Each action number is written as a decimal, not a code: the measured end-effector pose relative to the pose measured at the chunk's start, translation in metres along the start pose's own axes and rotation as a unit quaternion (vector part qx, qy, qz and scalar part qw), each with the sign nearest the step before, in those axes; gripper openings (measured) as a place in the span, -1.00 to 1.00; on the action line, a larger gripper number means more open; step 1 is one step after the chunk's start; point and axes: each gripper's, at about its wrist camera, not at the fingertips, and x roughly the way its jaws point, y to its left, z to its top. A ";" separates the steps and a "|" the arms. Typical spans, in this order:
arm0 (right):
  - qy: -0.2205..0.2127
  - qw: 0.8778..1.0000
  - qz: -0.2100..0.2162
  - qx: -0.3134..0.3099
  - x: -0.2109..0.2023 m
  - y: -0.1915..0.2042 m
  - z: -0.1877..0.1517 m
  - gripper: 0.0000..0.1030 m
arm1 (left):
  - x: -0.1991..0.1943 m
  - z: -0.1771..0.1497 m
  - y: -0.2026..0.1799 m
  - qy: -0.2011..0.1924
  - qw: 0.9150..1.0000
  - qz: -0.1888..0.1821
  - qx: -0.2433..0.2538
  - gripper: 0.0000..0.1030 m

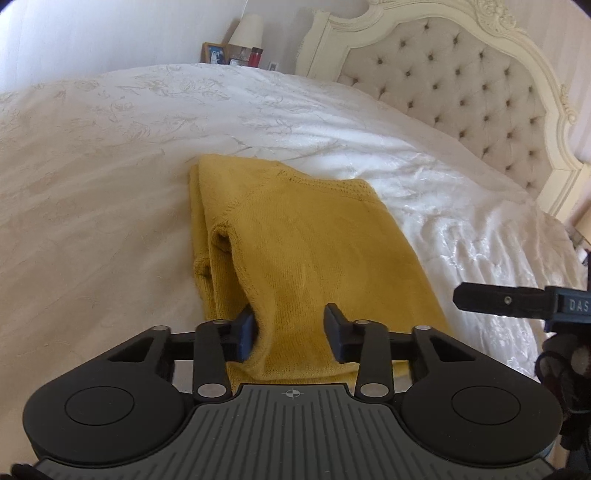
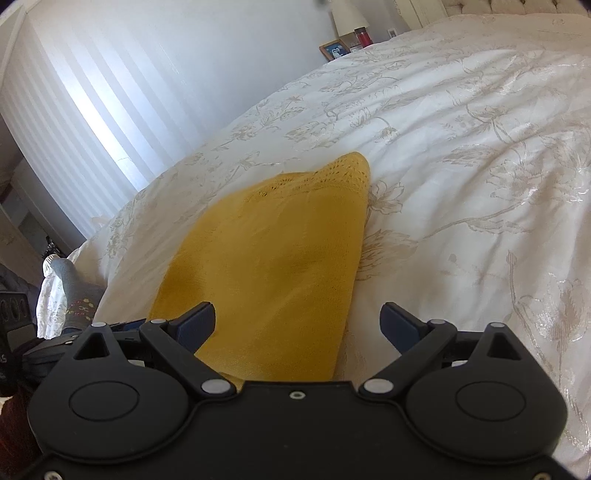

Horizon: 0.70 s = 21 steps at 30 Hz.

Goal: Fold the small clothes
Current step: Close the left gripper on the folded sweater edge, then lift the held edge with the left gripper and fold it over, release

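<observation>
A mustard-yellow knitted sweater (image 1: 295,236) lies folded into a long strip on the white bedspread (image 1: 92,166). My left gripper (image 1: 290,332) is at its near end with the jaws narrowed. The left pad is tucked into the side fold, the right pad rests against the knit, and bunched cloth fills the gap. In the right wrist view the same sweater (image 2: 273,251) stretches away from my right gripper (image 2: 297,325). That gripper stands wide open over the sweater's near right edge, holding nothing. One black finger (image 1: 480,297) of it shows at the right of the left wrist view.
A tufted cream headboard (image 1: 461,92) stands at the far right. Beyond the bed are a lamp (image 1: 247,31), a picture frame (image 1: 214,53) and a red jar (image 1: 255,57). The bed's edge and a grey patterned sock (image 2: 70,288) are at the left of the right wrist view.
</observation>
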 end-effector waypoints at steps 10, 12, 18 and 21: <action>0.003 1.000 0.000 0.003 -0.007 -0.008 0.001 0.87 | -0.012 -0.014 0.029 0.069 0.995 -0.030 -0.062 -0.94; 0.005 1.000 -0.001 0.001 -0.004 -0.010 0.004 0.88 | -0.012 -0.017 0.035 0.068 0.994 -0.032 -0.076 -0.94; -0.002 1.000 -0.004 -0.017 0.016 -0.014 0.029 0.88 | -0.006 -0.011 0.031 0.067 0.995 -0.028 -0.070 -0.91; -0.003 1.000 0.004 -0.003 0.032 -0.020 0.046 0.90 | -0.008 -0.009 0.032 0.064 0.994 -0.037 -0.086 -0.78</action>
